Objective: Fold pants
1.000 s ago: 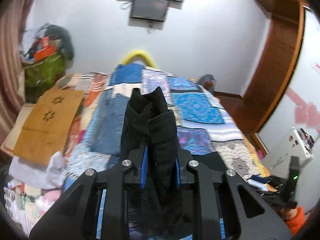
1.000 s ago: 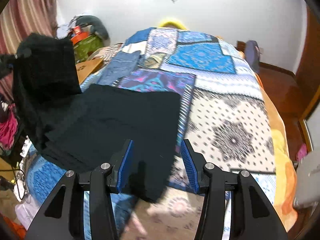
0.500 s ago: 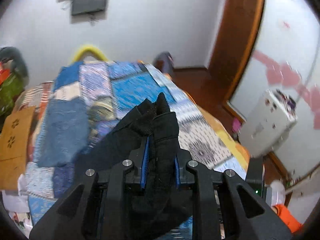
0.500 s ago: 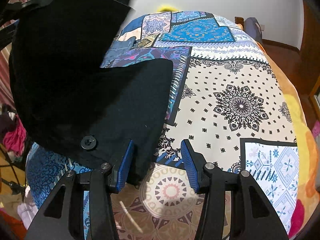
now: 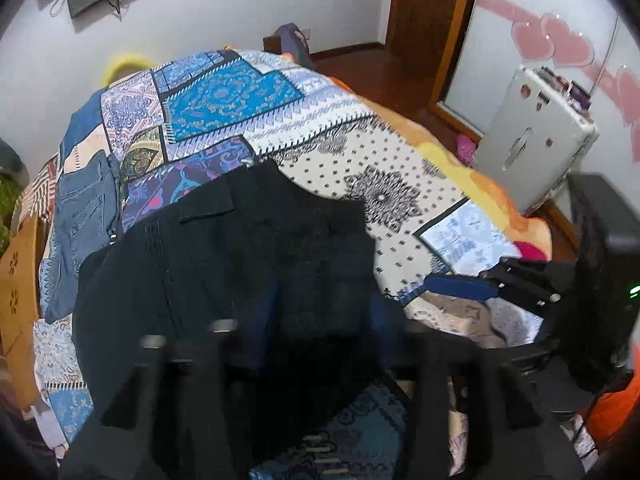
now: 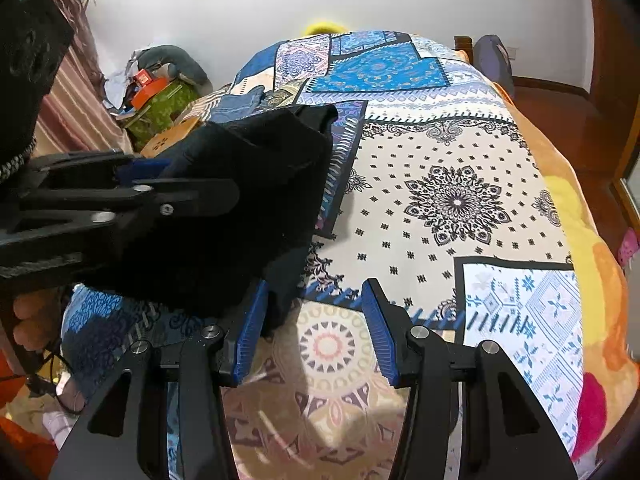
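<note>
Swinging across from the left, the left gripper (image 6: 192,184) is opening over the black pants (image 5: 248,264); right gripper (image 6: 312,328) is hovering, jaws spread, pinching nothing, above the bedspread (image 6: 452,200).

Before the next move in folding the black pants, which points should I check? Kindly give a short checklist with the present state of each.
1. Left gripper letting go: ok, its jaws are opening over the black pants.
2. Cloth fully free of the left pads: cannot tell, that view is blurred.
3. Right gripper free: ok, open above the bedspread, nothing between its pads.
4. Folded part lies flat: not ok, it bulges in the right wrist view.
5. Blue jeans kept clear of the pants: ok, beside them.
</note>
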Tool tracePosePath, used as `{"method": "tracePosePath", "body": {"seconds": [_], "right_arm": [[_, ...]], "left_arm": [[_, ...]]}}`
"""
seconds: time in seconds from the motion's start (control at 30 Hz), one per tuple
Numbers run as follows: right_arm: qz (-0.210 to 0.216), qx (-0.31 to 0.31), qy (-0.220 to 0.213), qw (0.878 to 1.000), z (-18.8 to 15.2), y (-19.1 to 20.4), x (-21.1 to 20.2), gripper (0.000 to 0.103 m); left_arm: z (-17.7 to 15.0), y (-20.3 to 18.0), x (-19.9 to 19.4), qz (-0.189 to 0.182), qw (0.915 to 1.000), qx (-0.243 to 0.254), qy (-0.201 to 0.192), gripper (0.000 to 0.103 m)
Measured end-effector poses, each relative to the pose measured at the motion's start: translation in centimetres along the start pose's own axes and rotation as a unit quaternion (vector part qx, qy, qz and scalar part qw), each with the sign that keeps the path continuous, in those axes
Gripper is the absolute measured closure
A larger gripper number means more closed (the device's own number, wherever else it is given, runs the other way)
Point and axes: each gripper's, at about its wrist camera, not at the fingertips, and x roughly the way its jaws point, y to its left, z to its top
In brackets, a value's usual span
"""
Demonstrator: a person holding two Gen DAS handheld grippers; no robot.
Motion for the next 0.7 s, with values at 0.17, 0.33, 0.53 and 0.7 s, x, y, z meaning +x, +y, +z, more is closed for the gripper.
{"method": "tracePosePath", "body": {"seconds": [0.17,0.33,0.53,0.7], "right_arm": [[-0.005,-0.001,0.001,1.000,-0.5,0.3,-0.4,0.058],[0.001,-0.005,0.003,1.000,-0.8,0.9,-0.5,0.058],[0.022,-0.002,-0.010,1.000,-0.8,2.1,-0.1,0.058],[0.026,-0.017,0.006,0.999,-0.3,3.2,1.7,0.058]], "left_arm": [[1.1,3.1,-4.0,0.038,0.9957,-0.040,-0.074,0.016],[2.2,10.0,-5.2,0.123,0.9863,-0.062,-0.090,0.014],[2.5,19.9,-0.4,0.190,0.9775,-0.087,-0.027,0.014],[1.4,24.3,5.8,0.203,0.9743,-0.086,0.047,0.014]]}}
